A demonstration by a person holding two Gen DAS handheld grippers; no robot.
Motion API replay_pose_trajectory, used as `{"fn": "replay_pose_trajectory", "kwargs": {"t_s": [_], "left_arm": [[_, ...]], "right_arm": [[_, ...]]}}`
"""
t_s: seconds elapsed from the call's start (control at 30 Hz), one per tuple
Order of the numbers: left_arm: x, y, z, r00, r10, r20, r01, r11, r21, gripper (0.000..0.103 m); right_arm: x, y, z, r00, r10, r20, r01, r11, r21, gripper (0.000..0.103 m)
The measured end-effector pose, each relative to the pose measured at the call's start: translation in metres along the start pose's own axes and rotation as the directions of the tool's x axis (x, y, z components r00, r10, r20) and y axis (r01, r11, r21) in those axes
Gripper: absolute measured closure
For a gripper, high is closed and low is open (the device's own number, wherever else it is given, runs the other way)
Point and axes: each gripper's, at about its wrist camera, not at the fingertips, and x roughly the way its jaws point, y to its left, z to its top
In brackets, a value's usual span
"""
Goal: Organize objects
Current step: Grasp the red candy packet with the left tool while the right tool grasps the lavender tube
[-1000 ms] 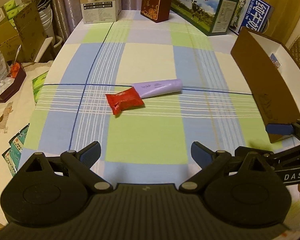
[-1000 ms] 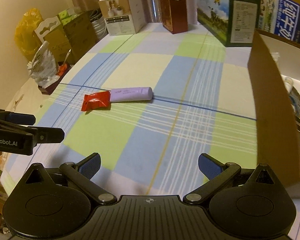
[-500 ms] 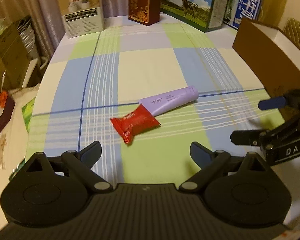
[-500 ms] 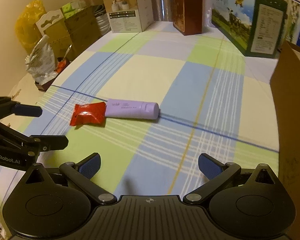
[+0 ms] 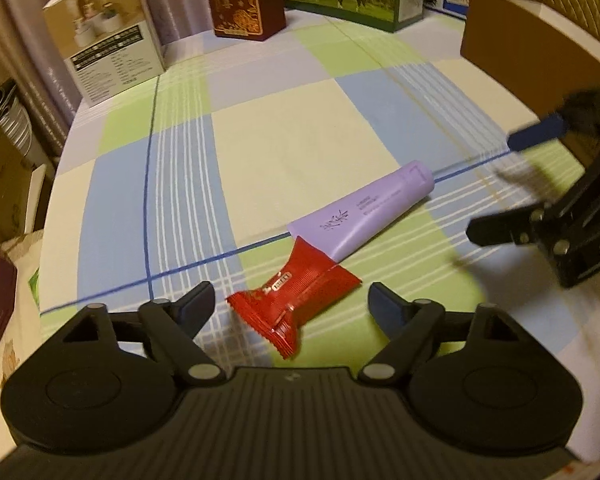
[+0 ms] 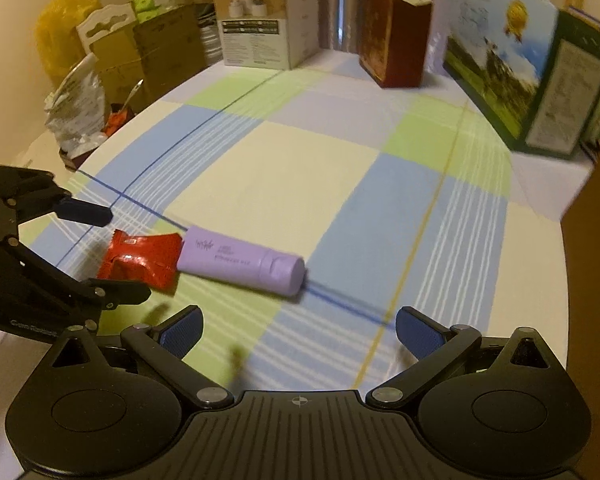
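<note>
Two handheld grippers converge on a snack packet and a tube lying on a checked table.

The left gripper (image 5: 290, 306) tilts down over the red snack packet (image 5: 296, 302), its jaws closing with the packet between them but the pads not yet pressing on it. The packet's far end touches the flat end of a lilac tube (image 5: 364, 210), which lies on its side across a blue line of the tablecloth (image 5: 292, 128). The right gripper (image 6: 298, 330) comes in beside it with jaws released and nothing between them, the tube just ahead. A brown cardboard box (image 5: 532, 52) stands at the table's right edge; printed cartons (image 6: 260, 16) line the far side.
</note>
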Motion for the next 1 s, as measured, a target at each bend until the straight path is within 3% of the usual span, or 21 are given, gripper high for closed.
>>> {"fn": "replay_pose_trajectory", "kwargs": {"t_s": [0.1, 0.23, 0.3, 0.43, 0.57, 0.77, 0.9, 1.0], "left_arm": [[0.009, 0.002, 0.001, 1.000, -0.001, -0.010, 0.001, 1.000, 0.016, 0.032], [0.015, 0.007, -0.002, 0.999, -0.024, -0.030, 0.024, 1.000, -0.006, 0.057], [0.014, 0.012, -0.004, 0.999, -0.043, -0.031, 0.041, 0.998, -0.042, 0.060], [0.011, 0.020, -0.011, 0.999, -0.013, -0.039, 0.009, 0.993, -0.116, 0.061], [0.007, 0.035, -0.017, 0.998, 0.021, -0.063, -0.035, 0.972, -0.231, 0.061], [-0.001, 0.043, -0.024, 0.997, 0.017, -0.075, -0.037, 0.962, -0.271, 0.059], [-0.004, 0.046, -0.022, 0.998, -0.008, -0.058, -0.009, 0.959, -0.284, 0.051], [0.000, 0.044, -0.018, 0.998, -0.001, -0.059, -0.015, 0.962, -0.274, 0.051]], "right_arm": [[0.009, 0.003, 0.006, 1.000, 0.003, 0.010, -0.002, 0.999, -0.052, 0.003], [0.019, 0.010, 0.013, 0.999, 0.031, 0.016, -0.029, 0.994, -0.110, 0.009], [0.027, 0.014, 0.016, 0.999, 0.038, 0.004, -0.037, 0.989, -0.141, 0.014], [0.041, 0.023, 0.020, 0.998, 0.057, -0.017, -0.060, 0.976, -0.208, 0.025], [0.049, 0.032, 0.023, 0.996, 0.083, -0.020, -0.085, 0.962, -0.259, 0.027], [0.063, 0.037, 0.023, 0.988, 0.139, -0.061, -0.151, 0.942, -0.298, 0.030], [0.063, 0.037, 0.023, 0.975, 0.189, -0.119, -0.216, 0.934, -0.283, 0.062], [0.061, 0.039, 0.019, 0.973, 0.203, -0.111, -0.225, 0.941, -0.252, 0.064]]}}
